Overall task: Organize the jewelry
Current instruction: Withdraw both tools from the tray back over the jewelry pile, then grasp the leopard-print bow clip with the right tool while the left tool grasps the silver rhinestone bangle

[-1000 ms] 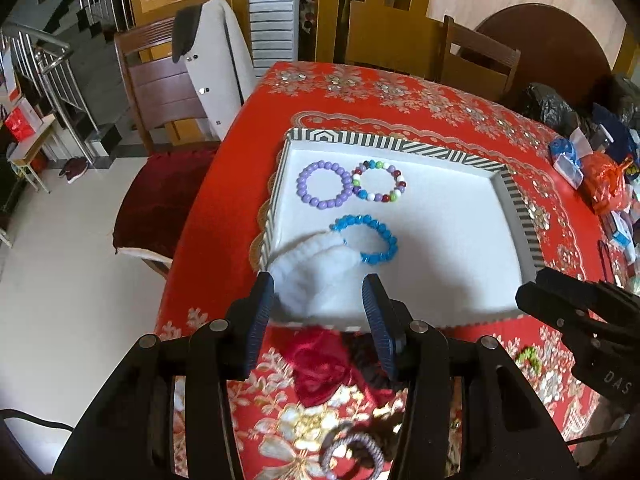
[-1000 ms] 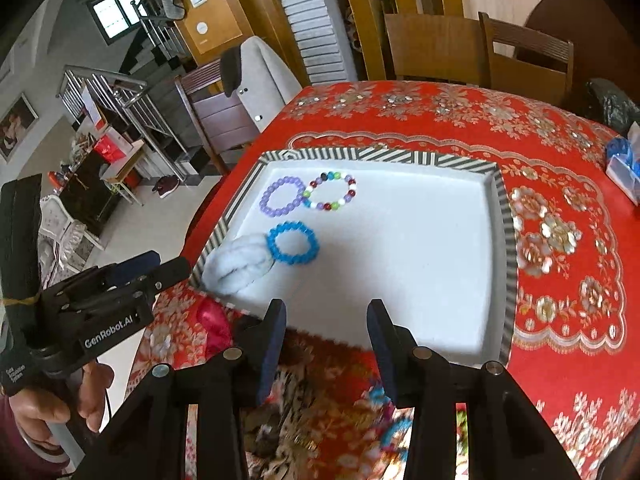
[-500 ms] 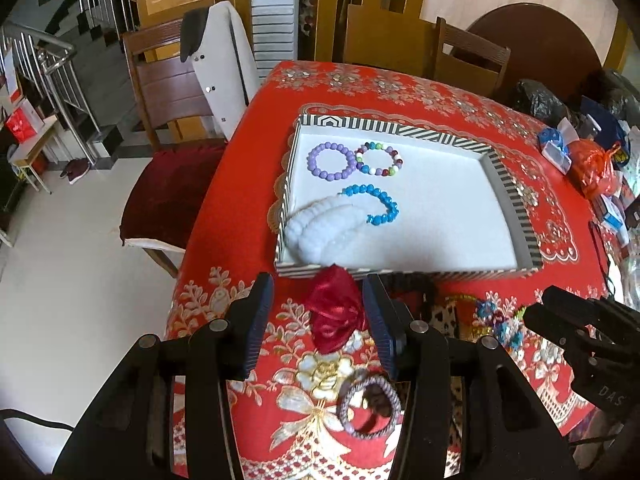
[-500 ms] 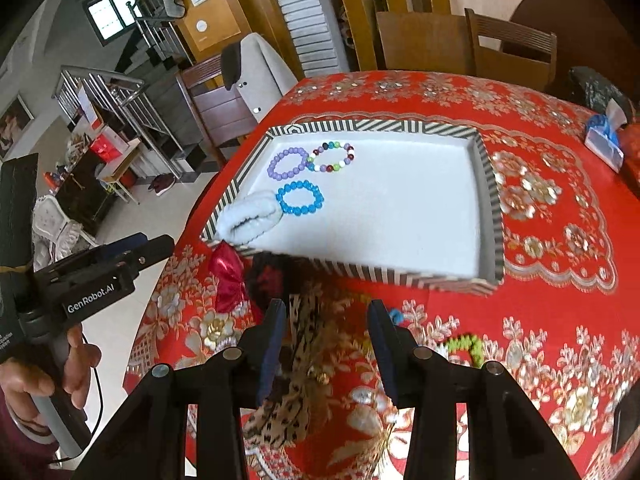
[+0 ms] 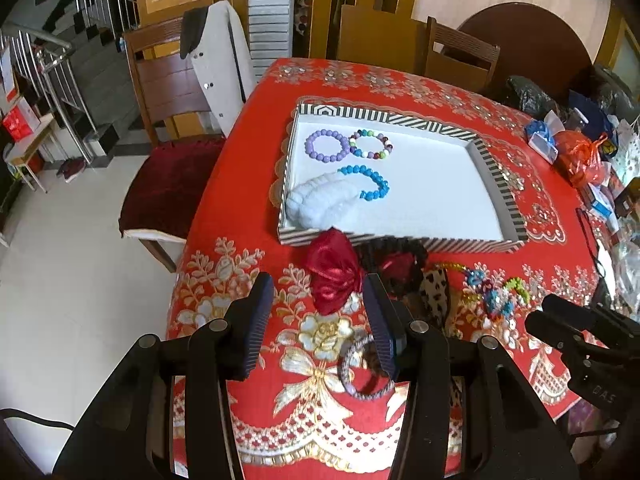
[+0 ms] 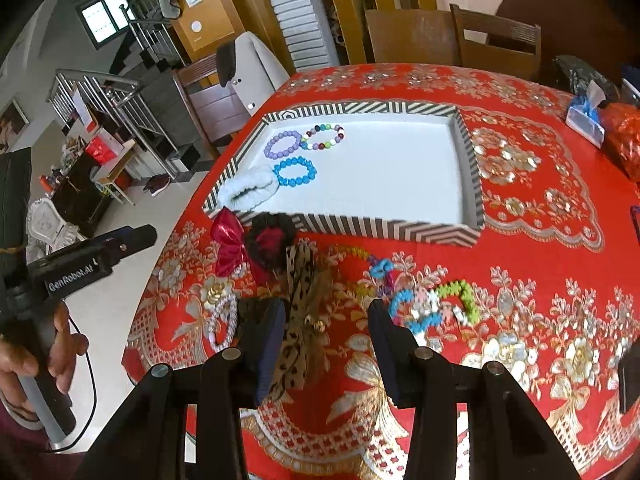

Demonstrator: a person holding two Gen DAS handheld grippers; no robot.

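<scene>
Hovering over the near edge of the table (image 5: 248, 160), the left hand-held gripper (image 5: 318, 322) has its jaws apart and empty, with a crumpled red satin hair bow (image 5: 334, 276) lying just ahead between its fingers and a grey sparkly ring-shaped bracelet (image 5: 360, 372) below its right finger. The right hand-held gripper (image 6: 326, 330) is likewise parted and holds nothing, poised above a leopard-print fabric hair tie (image 6: 300, 312), with a tangle of colourful beaded pieces (image 6: 432, 304) just to its right. Beyond this loose pile sits the shallow white tray with a black-and-white striped rim (image 6: 360, 228), already holding a lilac bead bracelet (image 5: 326, 146), a multicoloured bead bracelet (image 5: 370, 145), a bright blue bead bracelet (image 5: 370, 182) and a fluffy white scrunchie (image 5: 320, 200). The next pick looks best made by lowering one hand-held gripper straight over a single item, pinching one edge so that neighbours do not drag along, then setting it in the tray's bare half, clear of the pieces already laid.
</scene>
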